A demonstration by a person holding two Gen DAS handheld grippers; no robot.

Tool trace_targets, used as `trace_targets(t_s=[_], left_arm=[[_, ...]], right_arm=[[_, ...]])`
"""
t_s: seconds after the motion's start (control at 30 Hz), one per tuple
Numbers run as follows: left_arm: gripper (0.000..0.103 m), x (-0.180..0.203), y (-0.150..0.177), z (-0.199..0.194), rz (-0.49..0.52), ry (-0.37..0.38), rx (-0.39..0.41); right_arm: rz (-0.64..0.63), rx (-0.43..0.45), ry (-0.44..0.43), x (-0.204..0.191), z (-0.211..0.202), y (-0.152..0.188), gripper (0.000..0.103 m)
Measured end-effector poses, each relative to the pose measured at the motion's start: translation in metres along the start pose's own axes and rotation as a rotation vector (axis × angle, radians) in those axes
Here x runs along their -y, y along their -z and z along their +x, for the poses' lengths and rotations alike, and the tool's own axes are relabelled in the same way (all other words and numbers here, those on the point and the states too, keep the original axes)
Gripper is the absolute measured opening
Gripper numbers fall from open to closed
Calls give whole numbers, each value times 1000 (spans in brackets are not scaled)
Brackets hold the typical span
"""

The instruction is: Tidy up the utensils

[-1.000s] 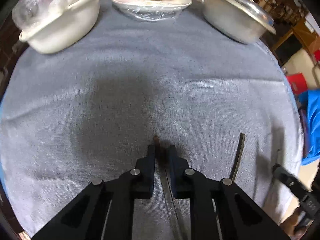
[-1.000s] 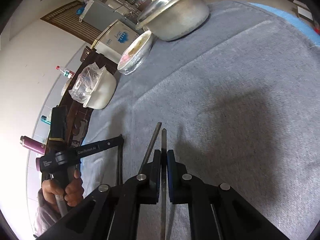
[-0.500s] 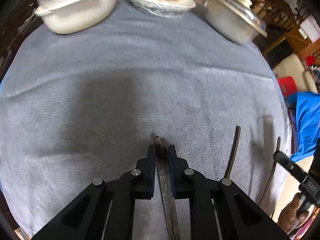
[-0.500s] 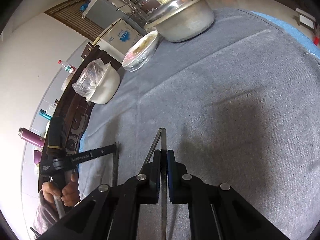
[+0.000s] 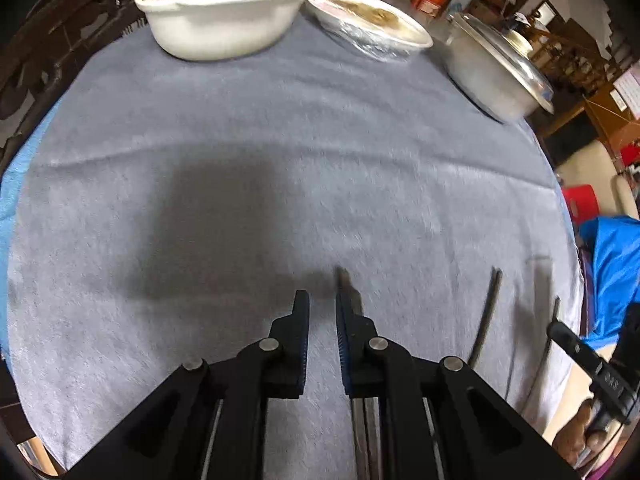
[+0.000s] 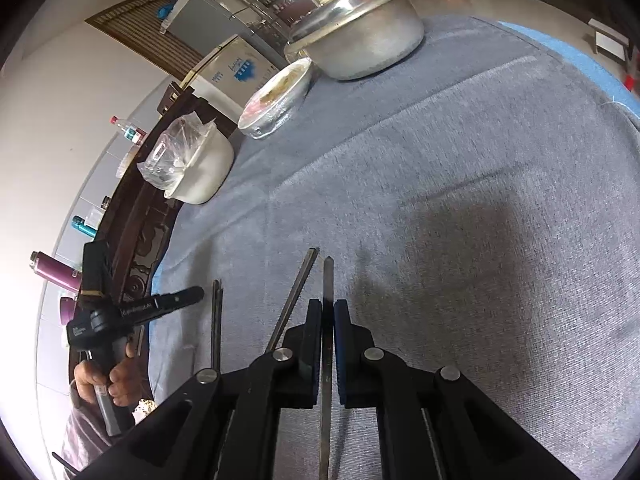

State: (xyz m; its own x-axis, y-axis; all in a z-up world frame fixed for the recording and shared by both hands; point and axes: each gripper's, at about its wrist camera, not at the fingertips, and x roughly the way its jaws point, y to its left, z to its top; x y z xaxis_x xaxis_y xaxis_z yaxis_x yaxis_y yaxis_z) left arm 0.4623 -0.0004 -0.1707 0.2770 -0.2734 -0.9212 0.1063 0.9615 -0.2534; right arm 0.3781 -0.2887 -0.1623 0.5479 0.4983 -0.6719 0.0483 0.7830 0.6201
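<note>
Utensil [image 6: 327,320] between right hand-held gripper [image 6: 328,312] pads

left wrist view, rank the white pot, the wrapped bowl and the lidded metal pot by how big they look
1. white pot, largest as it looks, though its top is cut off by the frame.
2 and 3. wrapped bowl and metal pot: they look about alike, and fisheye stretch near the edge makes ranking them unsure.
</note>
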Motion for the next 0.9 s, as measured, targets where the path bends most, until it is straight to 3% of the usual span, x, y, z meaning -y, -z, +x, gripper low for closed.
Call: trace_targets(t_s=[0.27, 0.5, 0.9], left_arm=[[14, 8, 25, 6, 42, -4, -41], [23, 19, 9, 18, 47, -36, -24], [22, 26, -8, 30, 58, -64, -24]], right_arm=[[7, -6, -1, 5, 1, 1, 7], [7, -4, -1, 5, 0, 1, 7], [-16, -16, 13, -7, 3, 2, 7]])
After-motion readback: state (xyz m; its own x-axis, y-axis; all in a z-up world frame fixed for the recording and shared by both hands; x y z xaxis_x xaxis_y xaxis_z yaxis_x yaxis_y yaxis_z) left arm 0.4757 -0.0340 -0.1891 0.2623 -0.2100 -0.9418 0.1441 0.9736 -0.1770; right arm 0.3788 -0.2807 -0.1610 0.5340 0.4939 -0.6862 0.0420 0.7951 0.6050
